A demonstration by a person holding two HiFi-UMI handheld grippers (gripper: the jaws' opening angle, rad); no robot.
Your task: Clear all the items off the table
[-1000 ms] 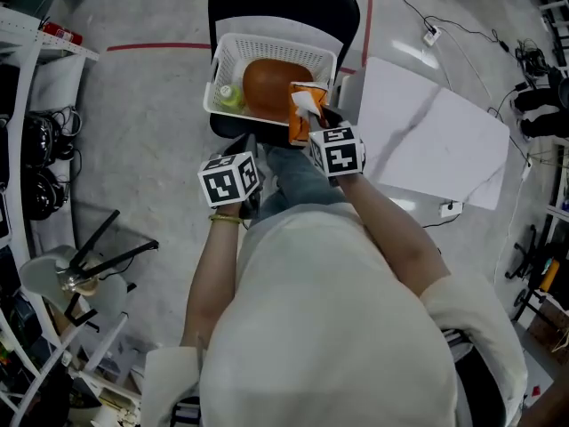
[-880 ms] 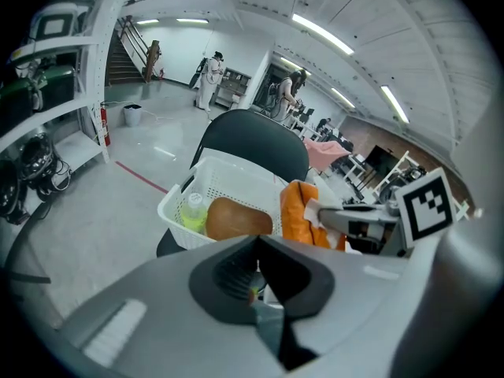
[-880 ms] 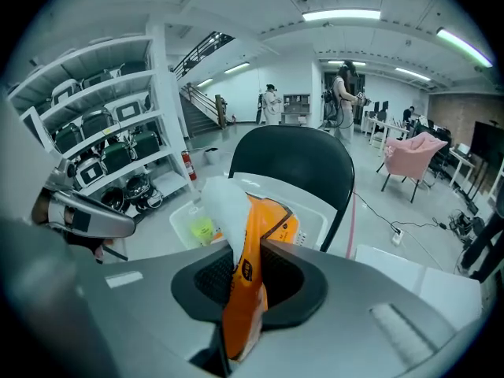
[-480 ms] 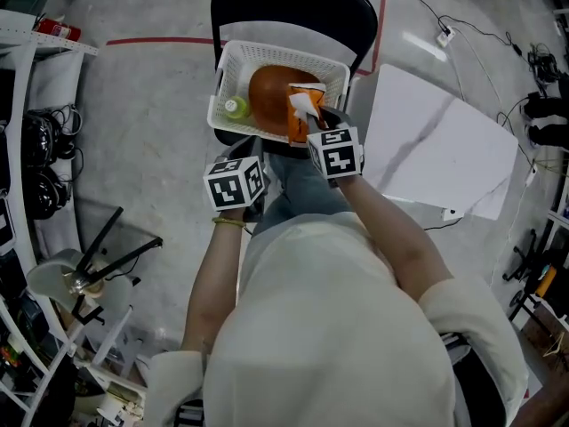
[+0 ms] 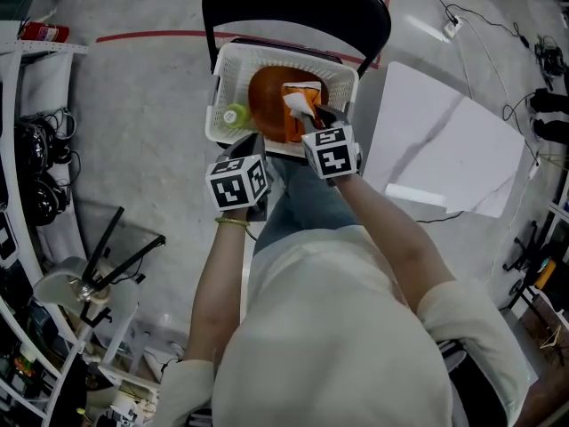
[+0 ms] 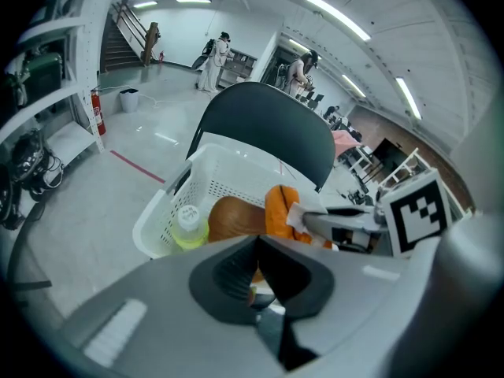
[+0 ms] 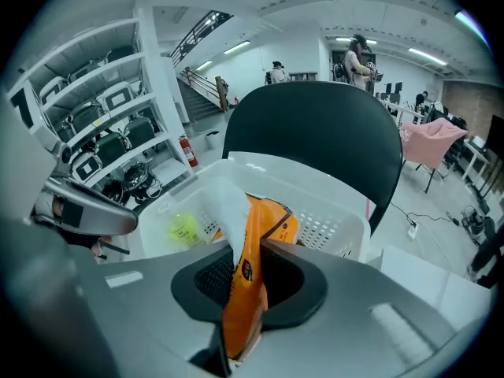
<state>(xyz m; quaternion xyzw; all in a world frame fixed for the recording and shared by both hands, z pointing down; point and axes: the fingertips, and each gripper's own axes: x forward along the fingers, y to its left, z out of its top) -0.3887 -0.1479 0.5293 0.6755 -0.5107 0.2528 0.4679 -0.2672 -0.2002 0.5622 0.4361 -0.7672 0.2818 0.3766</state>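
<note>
A white basket [image 5: 222, 107] [image 6: 167, 203] [image 7: 339, 203] rests on the seat of a black chair [image 5: 293, 12]. In it lie a brown round thing [image 5: 267, 96] [image 6: 232, 217] and a yellow-green bottle [image 5: 235, 113] [image 6: 187, 225] [image 7: 183, 228]. My right gripper [image 5: 313, 118] [image 7: 244, 290] is shut on an orange snack bag [image 5: 298, 105] [image 7: 246, 290] [image 6: 279, 211], held over the basket's near right side. My left gripper [image 5: 252, 146] [image 6: 256, 278] is shut and empty, just short of the basket's near rim.
A white table [image 5: 444, 140] stands to the right of the chair. Shelves with gear [image 5: 27, 149] line the left side, and a stand with black legs [image 5: 107, 261] sits at lower left. Cables [image 5: 524, 96] run along the floor at right.
Both grippers have drifted slightly forward toward the basket, the orange bag now further over it. The jaws have not changed.
</note>
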